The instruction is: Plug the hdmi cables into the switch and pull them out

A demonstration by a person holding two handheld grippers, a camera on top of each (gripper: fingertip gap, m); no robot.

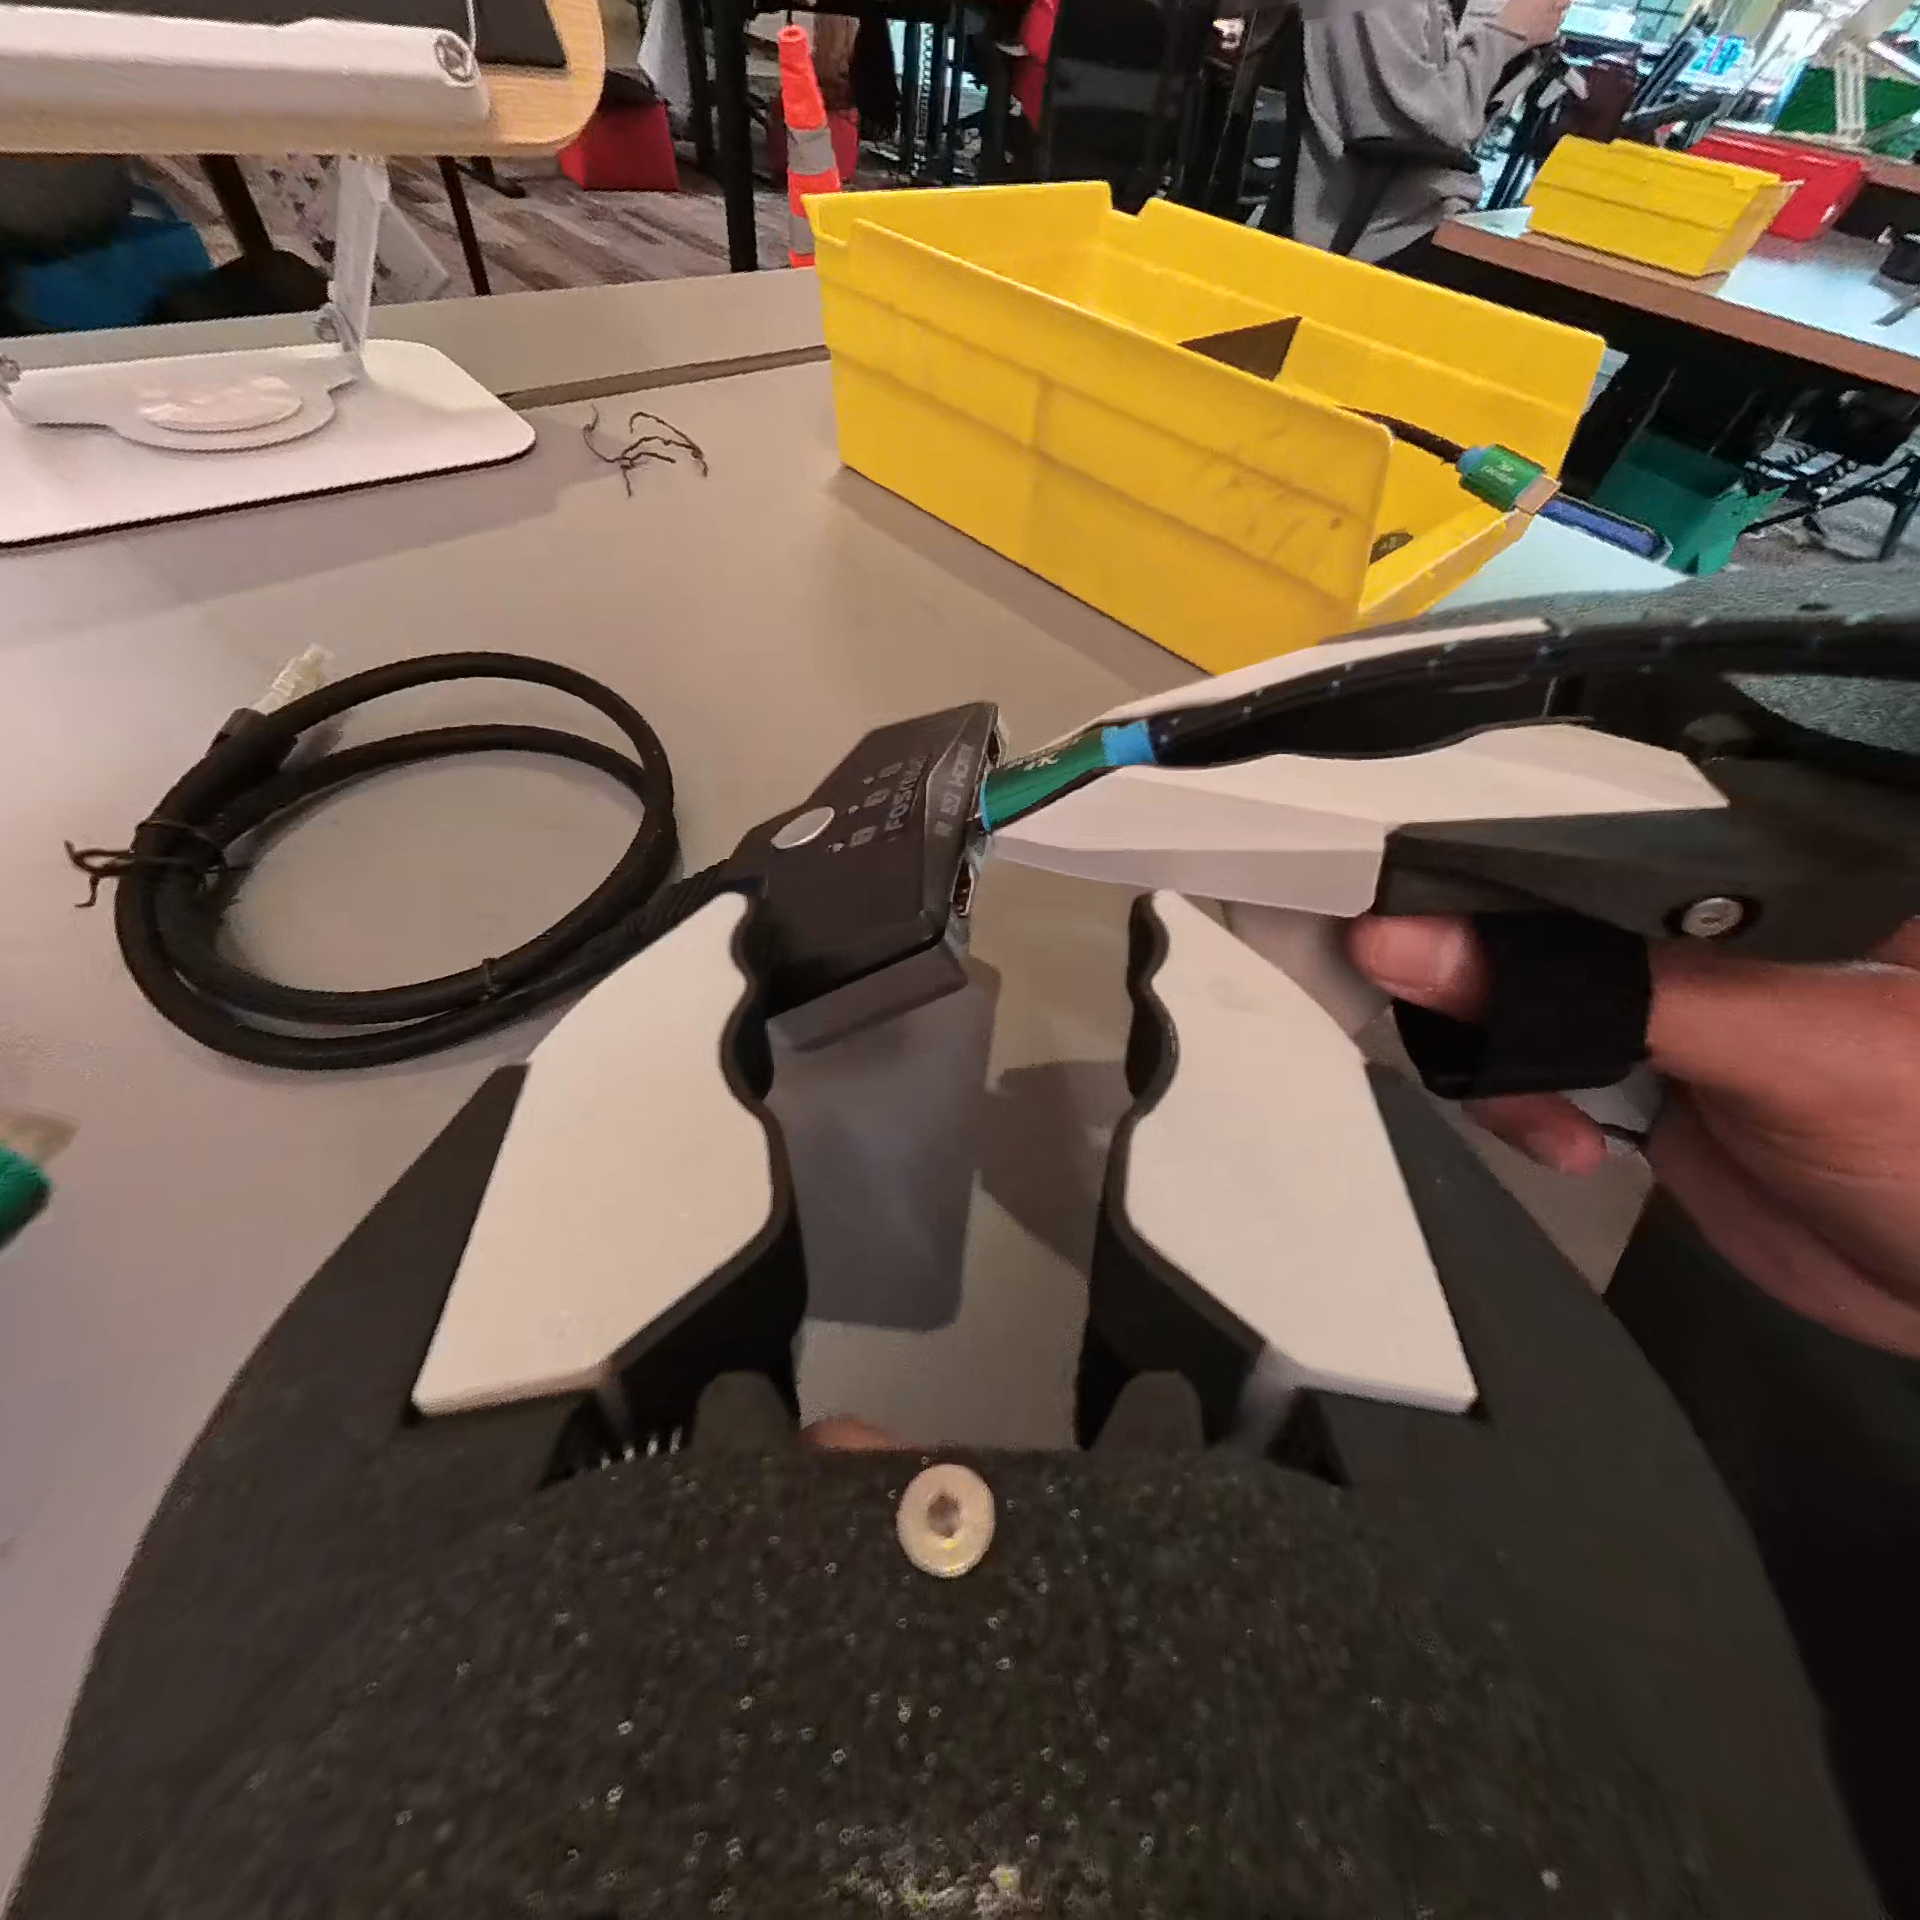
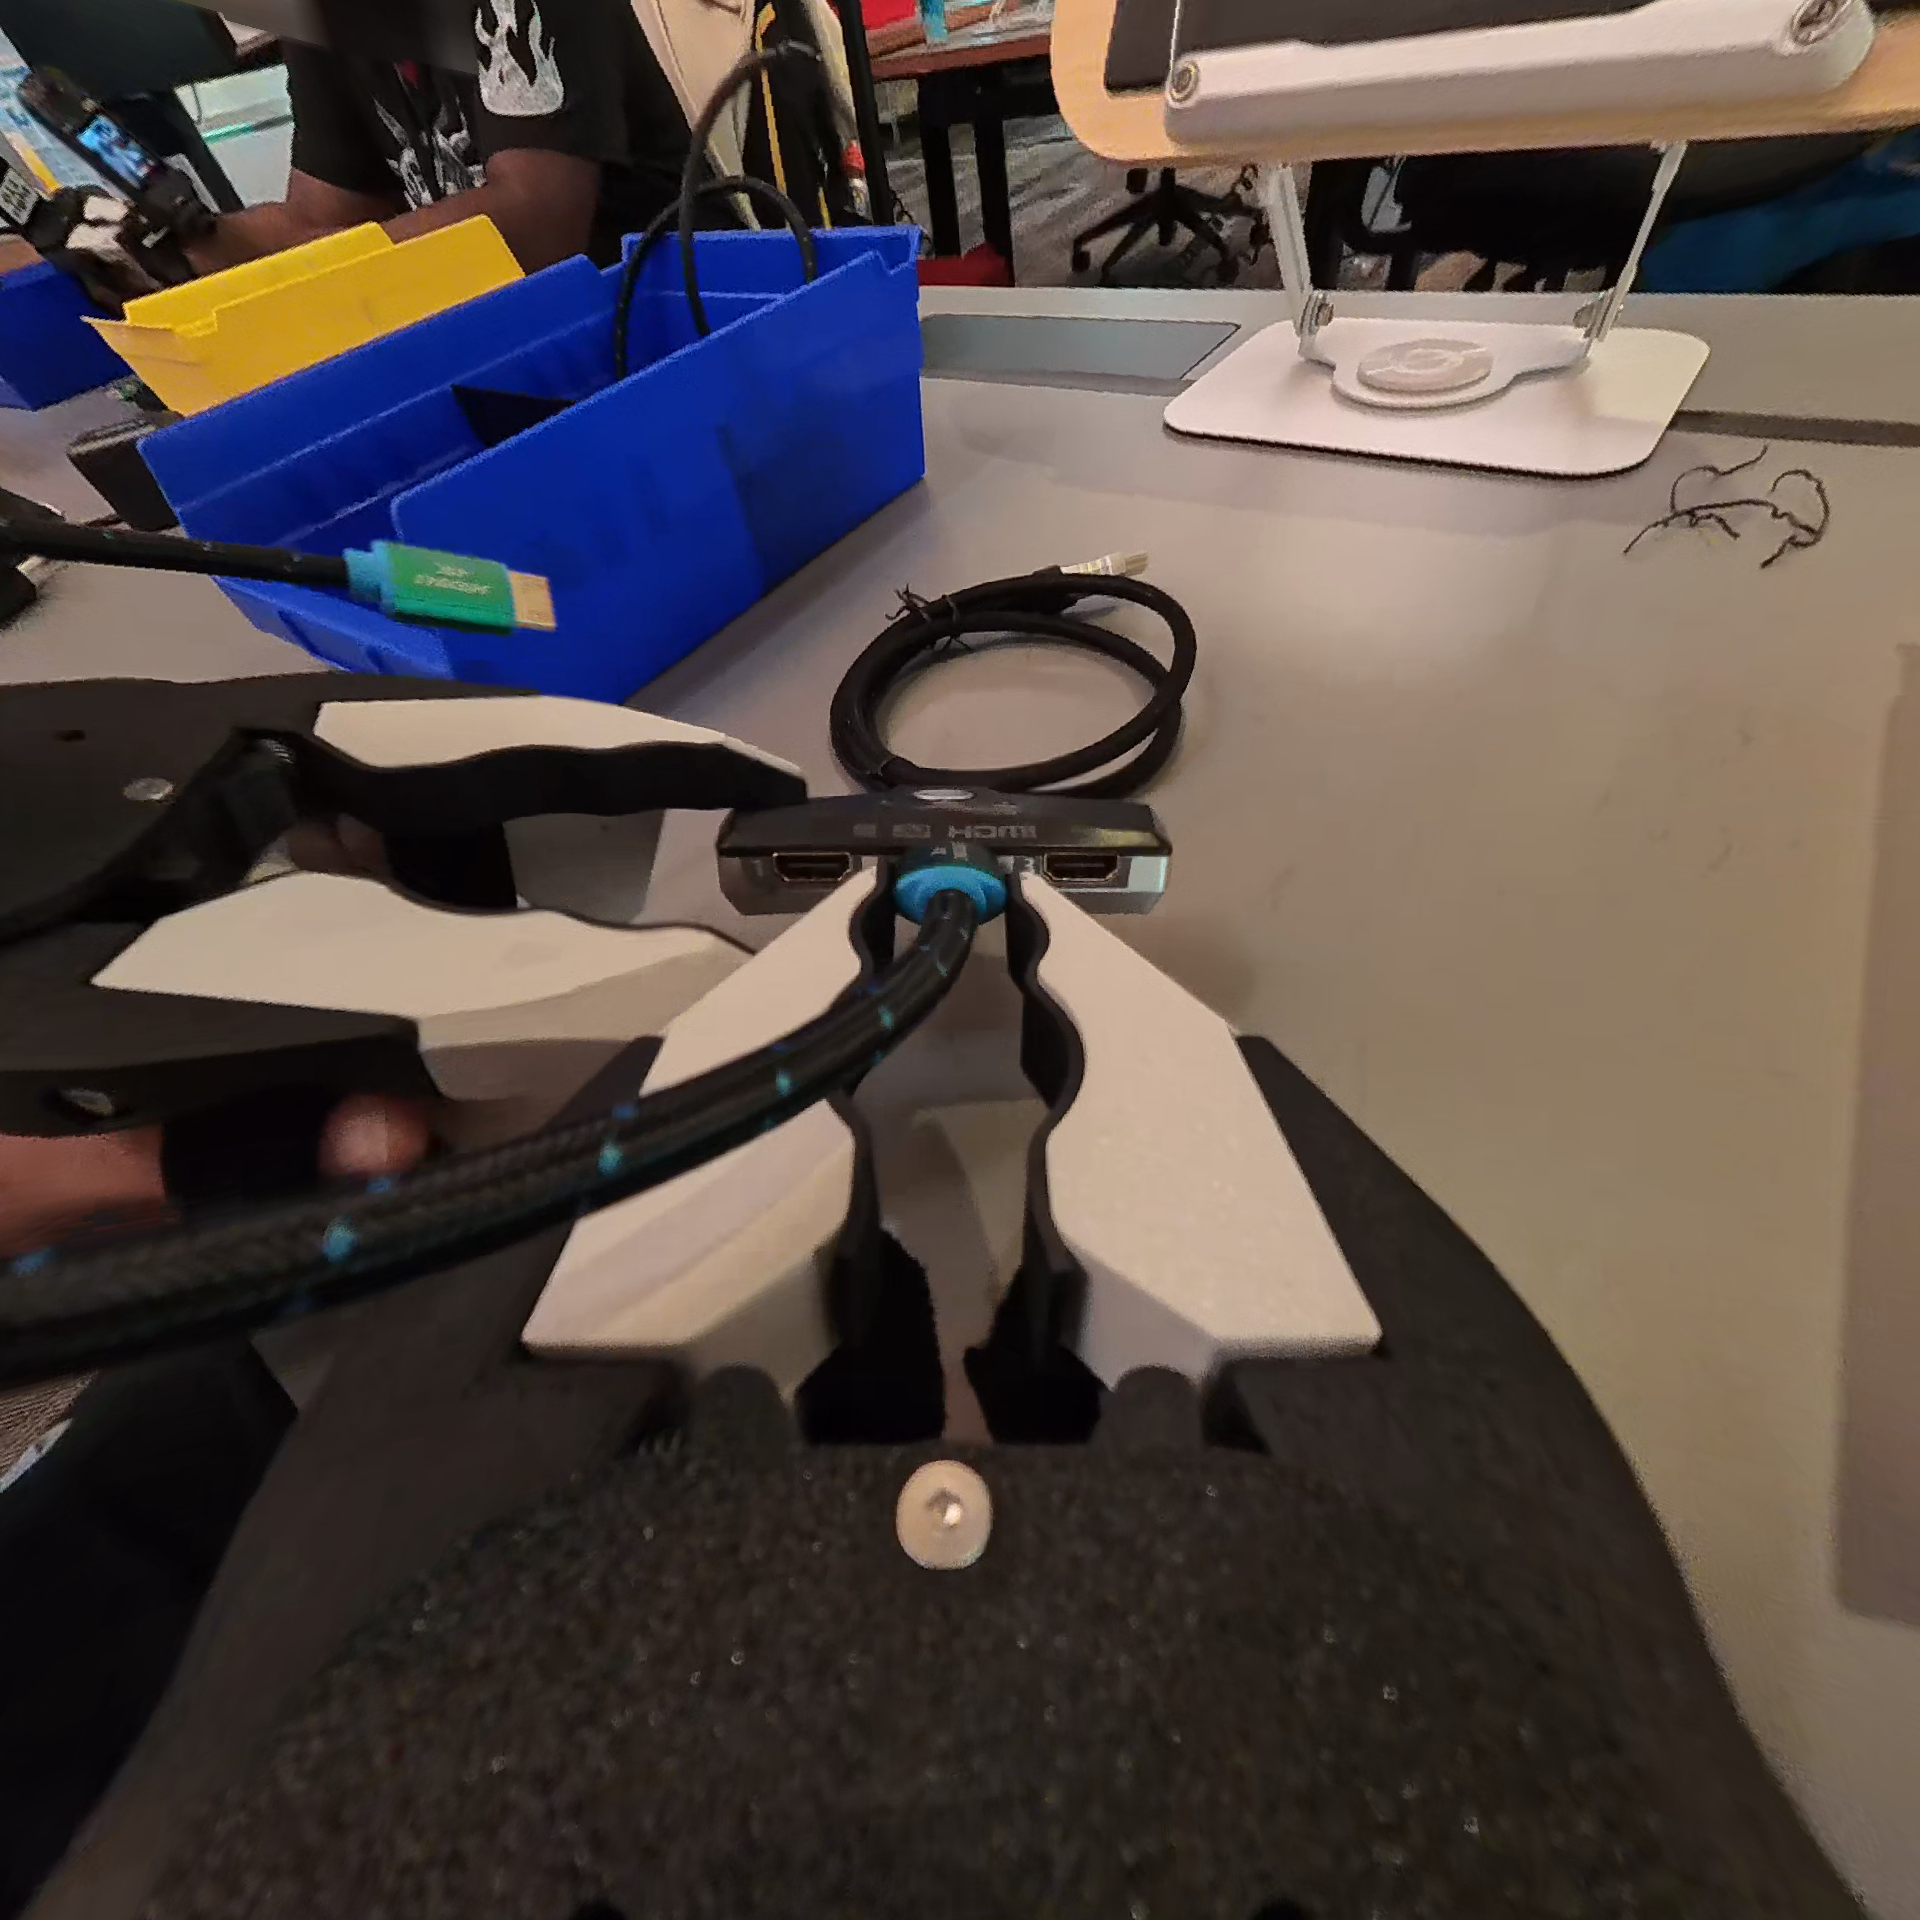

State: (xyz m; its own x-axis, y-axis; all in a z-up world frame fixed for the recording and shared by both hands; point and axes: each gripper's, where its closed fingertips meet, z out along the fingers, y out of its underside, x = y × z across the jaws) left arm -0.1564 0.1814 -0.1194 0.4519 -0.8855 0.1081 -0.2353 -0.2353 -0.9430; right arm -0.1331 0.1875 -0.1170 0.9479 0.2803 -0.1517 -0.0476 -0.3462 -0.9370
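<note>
The small black rectangular HDMI switch (image 2: 943, 847) lies flat on the grey tabletop (image 2: 1455, 831) and serves as the anchor of the scene. Its port face shows three sockets in the right wrist view: the outer two stand vacant, and the middle one holds the green-and-blue plug (image 1: 1049, 774) of a black braided cable with blue flecks (image 2: 644, 1132).

The right gripper (image 2: 940, 899), white-fingered with black pads, is clamped on that plug directly in front of the switch, its fingertips (image 2: 1049, 935) almost at the port face. The braided cable runs back from the plug over the gripper's left finger and off the lower left of the view.

The left gripper (image 1: 951, 940) sits at one end of the switch with its fingers spread apart. Its left finger (image 1: 665, 1039) lies against the switch's end near the lead, while the right finger stands clear; whether any real pressure is applied I cannot tell.

Behind the switch lies a coiled thin black cable (image 2: 1013, 686), bound with a twist tie, attached to the switch's far side. Beyond that, to the left in the right wrist view, stands a blue plastic bin (image 2: 665, 488), and in front of it a second green HDMI plug with a gold tip (image 2: 447, 587) hangs in the air on its black cable. In the left wrist view a yellow plastic bin (image 1: 1122, 457) sits beyond the switch, with another green plug (image 1: 1496, 473) resting on its rim. A white stand base (image 2: 1444, 400) rests farther back on the tabletop.
</note>
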